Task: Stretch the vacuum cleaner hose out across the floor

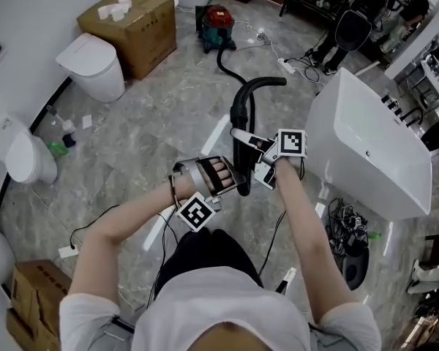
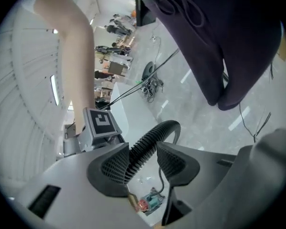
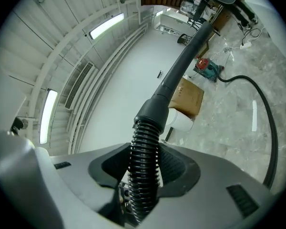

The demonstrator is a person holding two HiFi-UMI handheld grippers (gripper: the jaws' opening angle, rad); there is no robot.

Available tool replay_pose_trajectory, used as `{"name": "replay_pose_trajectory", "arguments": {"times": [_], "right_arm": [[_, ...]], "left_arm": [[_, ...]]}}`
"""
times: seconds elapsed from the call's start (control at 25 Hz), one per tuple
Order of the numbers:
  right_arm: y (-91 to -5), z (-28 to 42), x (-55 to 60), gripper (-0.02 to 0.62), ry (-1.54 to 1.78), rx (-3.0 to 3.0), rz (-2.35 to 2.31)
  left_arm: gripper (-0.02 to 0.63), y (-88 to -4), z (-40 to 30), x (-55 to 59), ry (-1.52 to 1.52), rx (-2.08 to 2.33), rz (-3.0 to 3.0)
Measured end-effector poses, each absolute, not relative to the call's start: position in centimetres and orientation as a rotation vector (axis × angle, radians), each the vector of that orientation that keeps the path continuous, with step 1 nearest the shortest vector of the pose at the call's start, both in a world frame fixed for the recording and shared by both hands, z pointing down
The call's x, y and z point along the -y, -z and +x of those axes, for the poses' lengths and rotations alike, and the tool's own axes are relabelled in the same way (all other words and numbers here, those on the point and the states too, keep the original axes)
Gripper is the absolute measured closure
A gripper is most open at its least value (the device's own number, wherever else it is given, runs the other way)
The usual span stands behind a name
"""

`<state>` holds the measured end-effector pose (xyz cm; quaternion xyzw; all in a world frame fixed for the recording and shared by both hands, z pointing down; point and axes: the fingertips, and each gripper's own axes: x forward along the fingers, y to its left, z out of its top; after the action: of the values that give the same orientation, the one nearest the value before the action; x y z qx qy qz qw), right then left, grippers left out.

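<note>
A black ribbed vacuum hose (image 1: 243, 115) rises from the floor, arches over a curved handle and drops to my two grippers at mid-frame. Its far end trails back to a red vacuum cleaner (image 1: 218, 22). The left gripper (image 1: 230, 181) is shut on the hose; in the left gripper view the ribbed hose (image 2: 145, 147) runs slantwise between the pads of that gripper (image 2: 142, 163). The right gripper (image 1: 252, 161) grips the hose just beside it. In the right gripper view the hose (image 3: 144, 151) stands upright between the pads of this gripper (image 3: 144, 168), just below a smooth black cuff (image 3: 155, 106).
Two white toilets (image 1: 95, 64) (image 1: 18, 152) and a cardboard box (image 1: 135, 20) stand at the left. A white bathtub (image 1: 369, 145) fills the right, with tangled cables (image 1: 347, 225) beside it. A power strip (image 1: 287, 66) lies near the hose. People stand at the far right.
</note>
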<state>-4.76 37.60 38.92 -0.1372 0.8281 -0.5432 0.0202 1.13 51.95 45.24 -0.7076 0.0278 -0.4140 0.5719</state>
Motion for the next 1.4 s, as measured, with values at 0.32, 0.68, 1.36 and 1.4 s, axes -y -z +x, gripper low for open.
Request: {"name": "replay_pose_trajectory", "arguments": {"times": [0.32, 0.68, 1.36, 1.4], "right_arm": [[-36.7, -1.5, -35.2, 0.41, 1.593, -2.391, -0.535], [-33.5, 2.0, -35.1, 0.41, 1.558, -1.876, -0.539], [-33.8, 5.8, -39.5, 0.41, 1.443, -1.6, -0.691], [-33.4, 5.6, -39.5, 0.41, 1.441, -1.599, -0.683]], "left_arm": [[0.42, -46.7, -3.1, -51.5, 1.117, -0.347, -2.13], [0.42, -46.2, -5.2, -49.7, 0.762, -0.915, -3.251], [0.222, -43.0, -0.9, -50.6, 0.613, -0.929, -3.154], [0.222, -43.2, -0.7, -50.4, 0.666, -0.907, -3.122]]}}
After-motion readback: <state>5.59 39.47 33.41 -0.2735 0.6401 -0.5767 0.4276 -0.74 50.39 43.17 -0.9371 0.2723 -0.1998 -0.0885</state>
